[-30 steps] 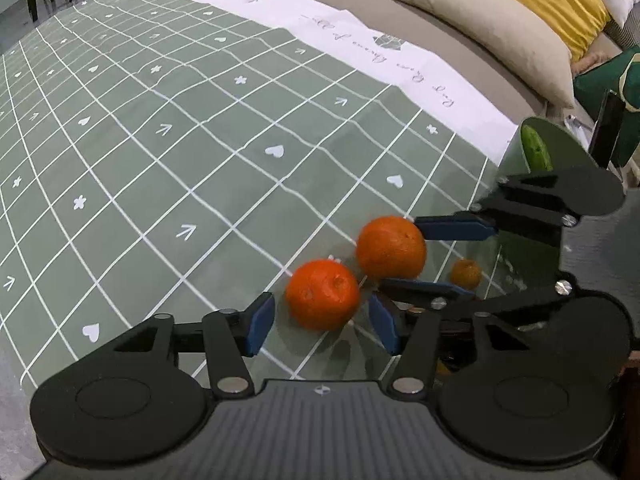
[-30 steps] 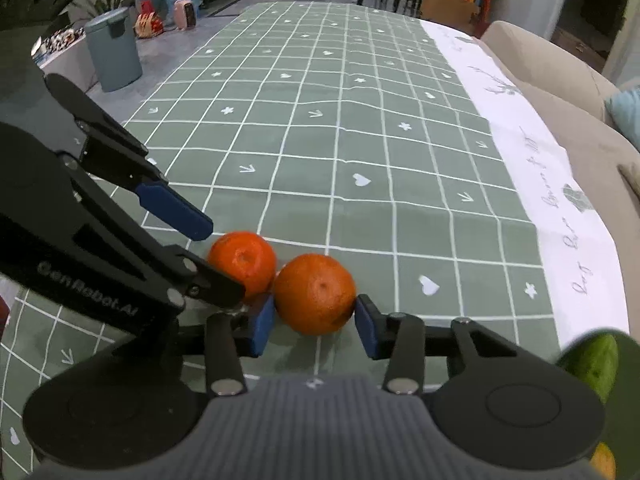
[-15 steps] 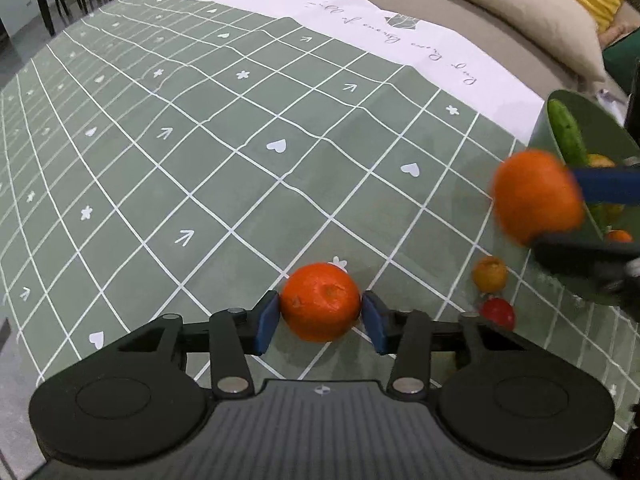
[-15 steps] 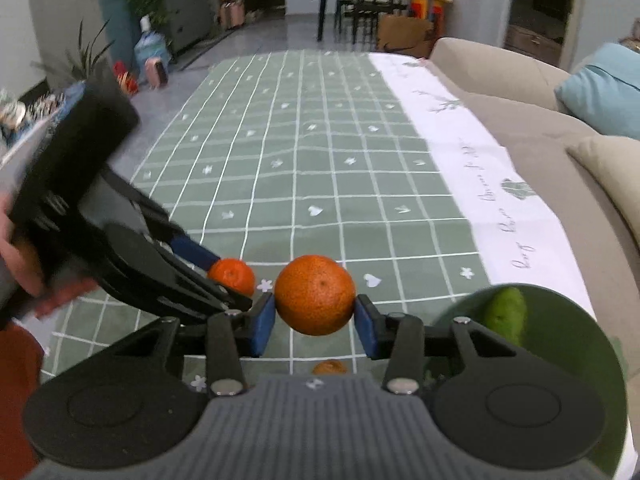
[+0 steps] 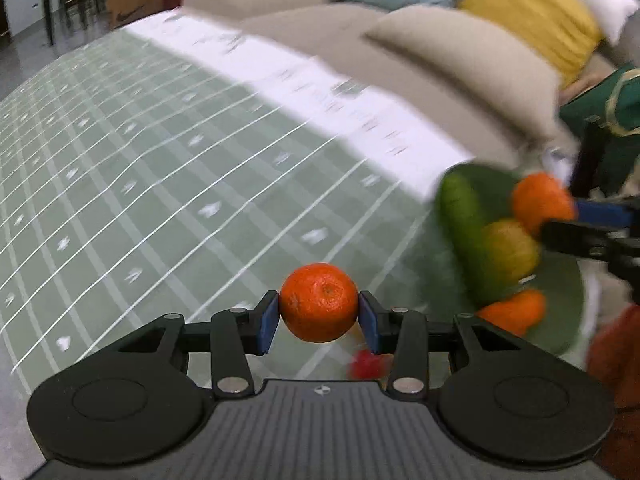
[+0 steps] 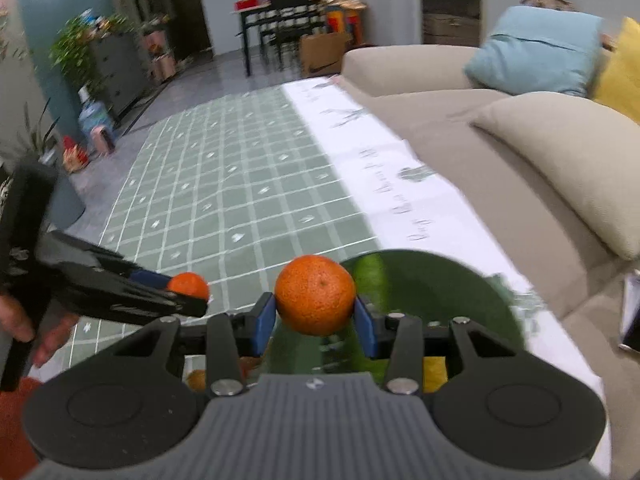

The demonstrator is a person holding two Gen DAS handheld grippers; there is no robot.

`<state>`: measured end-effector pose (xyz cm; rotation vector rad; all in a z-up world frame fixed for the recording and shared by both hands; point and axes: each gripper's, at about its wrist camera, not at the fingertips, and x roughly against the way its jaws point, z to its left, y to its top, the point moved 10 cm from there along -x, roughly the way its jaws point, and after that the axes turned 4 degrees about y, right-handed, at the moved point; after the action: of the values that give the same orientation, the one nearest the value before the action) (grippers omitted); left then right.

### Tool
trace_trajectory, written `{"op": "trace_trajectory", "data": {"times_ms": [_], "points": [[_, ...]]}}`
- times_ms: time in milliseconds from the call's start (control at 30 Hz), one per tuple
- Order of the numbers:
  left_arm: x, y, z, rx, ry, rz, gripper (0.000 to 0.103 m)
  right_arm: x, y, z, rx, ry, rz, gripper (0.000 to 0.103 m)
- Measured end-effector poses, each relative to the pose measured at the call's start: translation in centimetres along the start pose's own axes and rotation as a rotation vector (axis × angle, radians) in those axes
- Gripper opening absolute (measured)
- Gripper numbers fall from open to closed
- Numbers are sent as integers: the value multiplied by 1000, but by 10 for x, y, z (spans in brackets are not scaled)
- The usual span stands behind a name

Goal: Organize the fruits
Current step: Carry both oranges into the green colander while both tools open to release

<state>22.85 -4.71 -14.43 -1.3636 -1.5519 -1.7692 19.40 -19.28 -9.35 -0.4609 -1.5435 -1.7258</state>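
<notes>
My left gripper point(image 5: 319, 317) is shut on an orange mandarin point(image 5: 319, 307) and holds it in the air above the green checked tablecloth point(image 5: 160, 168). My right gripper point(image 6: 315, 317) is shut on a second orange point(image 6: 315, 294) and holds it over the dark green bowl point(image 6: 452, 292). In the left wrist view that orange point(image 5: 540, 203) hangs above the bowl point(image 5: 560, 304), which holds a green cucumber point(image 5: 460, 220), a yellow fruit point(image 5: 510, 248) and an orange piece point(image 5: 516, 312). The left gripper with its mandarin point(image 6: 188, 285) shows at the left of the right wrist view.
A small red fruit point(image 5: 366, 362) and a small orange fruit point(image 6: 197, 378) lie on the cloth beside the bowl. A beige sofa point(image 6: 520, 152) with cushions runs along the table's right side. A phone point(image 6: 632, 316) lies at the far right.
Both grippers have lifted their oranges off the cloth. The right one has moved over the bowl; the left one has risen and swung toward the bowl.
</notes>
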Motion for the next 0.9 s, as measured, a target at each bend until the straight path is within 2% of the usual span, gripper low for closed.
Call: {"op": "trace_trajectory", "data": {"times_ms": [133, 233, 433, 667, 900], "points": [[22, 24, -43, -28, -73, -43, 48, 21, 5, -36, -40, -45, -7, 39], [28, 31, -75, -74, -108, -57, 48, 35, 1, -61, -49, -81, 0, 39], [18, 19, -117, -133, -152, 2, 48, 49, -30, -81, -67, -84, 60, 39], [-2, -1, -130, -190, -146, 78, 48, 30, -54, -79, -60, -33, 133, 39], [-19, -1, -130, -233, -108, 127, 48, 8, -61, -73, 19, -11, 233, 39]]}}
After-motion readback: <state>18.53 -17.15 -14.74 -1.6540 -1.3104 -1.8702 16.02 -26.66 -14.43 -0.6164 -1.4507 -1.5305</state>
